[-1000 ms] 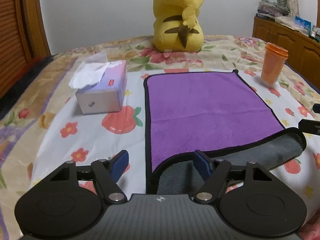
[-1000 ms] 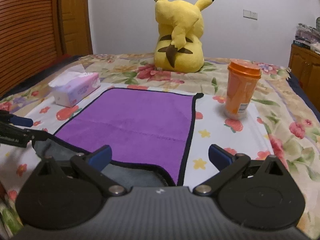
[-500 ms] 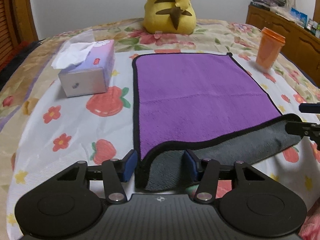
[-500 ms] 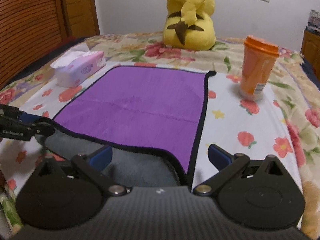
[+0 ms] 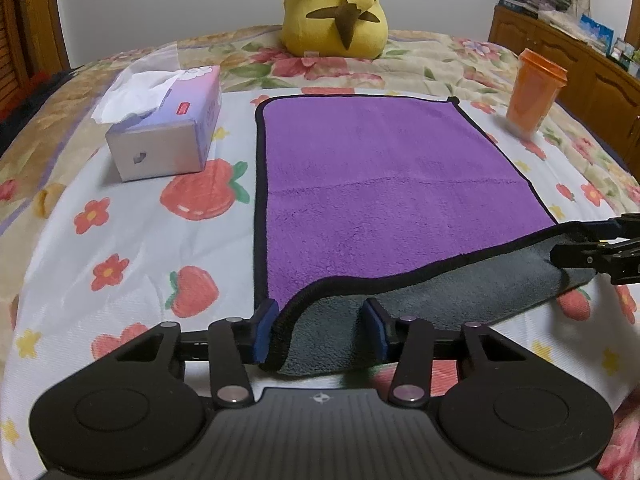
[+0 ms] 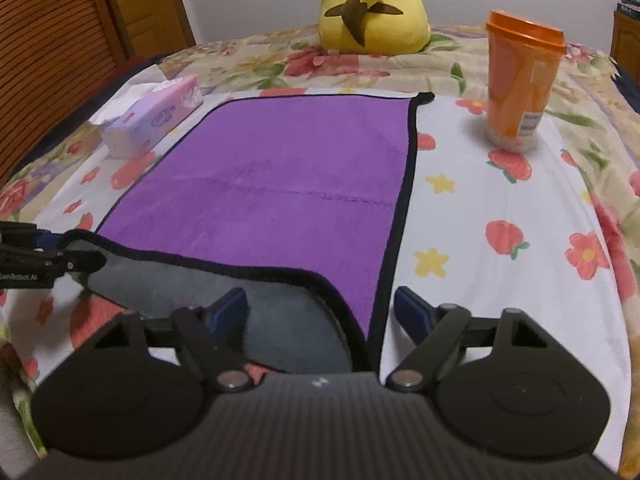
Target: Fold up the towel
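Observation:
A purple towel (image 5: 384,184) with a black hem and grey underside lies flat on the bed; it also shows in the right wrist view (image 6: 280,176). Its near edge is turned over, grey side up (image 5: 440,296). My left gripper (image 5: 320,330) is open, its fingers on either side of the near left corner of the towel. My right gripper (image 6: 320,314) is open, its fingers on either side of the near right corner. Each gripper shows at the edge of the other's view, at the grey flap's far end.
A tissue box (image 5: 168,132) sits left of the towel. An orange lidded cup (image 6: 520,80) stands to the right. A yellow plush toy (image 5: 336,8) sits behind. A wooden cabinet (image 5: 580,64) lines the right side and a wooden headboard (image 6: 60,60) the left.
Both grippers moved forward and down onto the near corners of the towel. The left fingers have narrowed around its corner. The towel's flap stays turned over.

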### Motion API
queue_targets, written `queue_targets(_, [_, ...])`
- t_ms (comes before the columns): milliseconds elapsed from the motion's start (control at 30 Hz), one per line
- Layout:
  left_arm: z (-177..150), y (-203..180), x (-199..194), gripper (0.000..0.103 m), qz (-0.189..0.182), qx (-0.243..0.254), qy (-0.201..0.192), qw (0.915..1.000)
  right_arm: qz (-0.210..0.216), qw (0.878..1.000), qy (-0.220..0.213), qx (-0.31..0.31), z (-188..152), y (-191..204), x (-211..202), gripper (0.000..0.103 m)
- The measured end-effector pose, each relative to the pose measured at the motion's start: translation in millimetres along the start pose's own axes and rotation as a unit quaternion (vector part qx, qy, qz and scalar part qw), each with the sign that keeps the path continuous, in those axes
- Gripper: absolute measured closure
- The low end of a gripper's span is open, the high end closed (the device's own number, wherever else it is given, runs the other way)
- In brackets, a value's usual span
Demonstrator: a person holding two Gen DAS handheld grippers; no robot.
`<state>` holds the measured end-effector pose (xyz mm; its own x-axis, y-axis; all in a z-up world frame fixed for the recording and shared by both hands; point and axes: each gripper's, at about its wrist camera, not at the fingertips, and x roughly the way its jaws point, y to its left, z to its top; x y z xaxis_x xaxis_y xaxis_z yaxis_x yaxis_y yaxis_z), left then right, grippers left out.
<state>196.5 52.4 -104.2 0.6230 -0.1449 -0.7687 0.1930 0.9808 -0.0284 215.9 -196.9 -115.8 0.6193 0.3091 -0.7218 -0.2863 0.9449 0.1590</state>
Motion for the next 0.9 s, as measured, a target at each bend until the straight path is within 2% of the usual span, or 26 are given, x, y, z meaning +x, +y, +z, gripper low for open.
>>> queue_targets(100, [0.1, -0.1, -0.6, 0.060, -0.005, -0.003, 0.002, 1.0000, 0.004, 1.000, 0.005, -0.003, 0.7, 0.2, -0.5, 0.035])
queue_targets(267, [0.6, 1.0, -0.9, 0.063, -0.004, -0.007, 0.002, 1.0000, 0.000, 1.000, 0.006, -0.004, 3.1, -4.8, -2.3, 0.044])
queue_targets(367, [0.9, 0.6, -1.3, 0.068, -0.006, -0.008, 0.002, 0.9999, 0.000, 1.000, 0.007, -0.003, 4.3, -7.4, -2.8, 0.053])
queue_targets(500, [1.1, 0.6, -3.5, 0.085, -0.008, -0.006, -0.001, 1.0000, -0.001, 1.000, 0.010, -0.008, 5.5, -8.3, -2.5, 0.082])
queue_targets(567, [1.6, -0.2, -5.8, 0.088, -0.008, -0.004, -0.007, 0.9999, -0.002, 1.000, 0.009, -0.013, 5.5, -8.2, -3.0, 0.083])
queue_targets(633, [3.1, -0.6, -9.6, 0.089, -0.010, -0.004, -0.016, 0.9998, -0.005, 1.000, 0.007, -0.016, 5.7, -8.1, -3.3, 0.092])
queue_targets(900, [9.8, -5.6, -24.0, 0.093, -0.015, 0.003, -0.051, 0.9986, -0.004, 1.000, -0.010, -0.018, 9.1, -10.0, -8.3, 0.097])
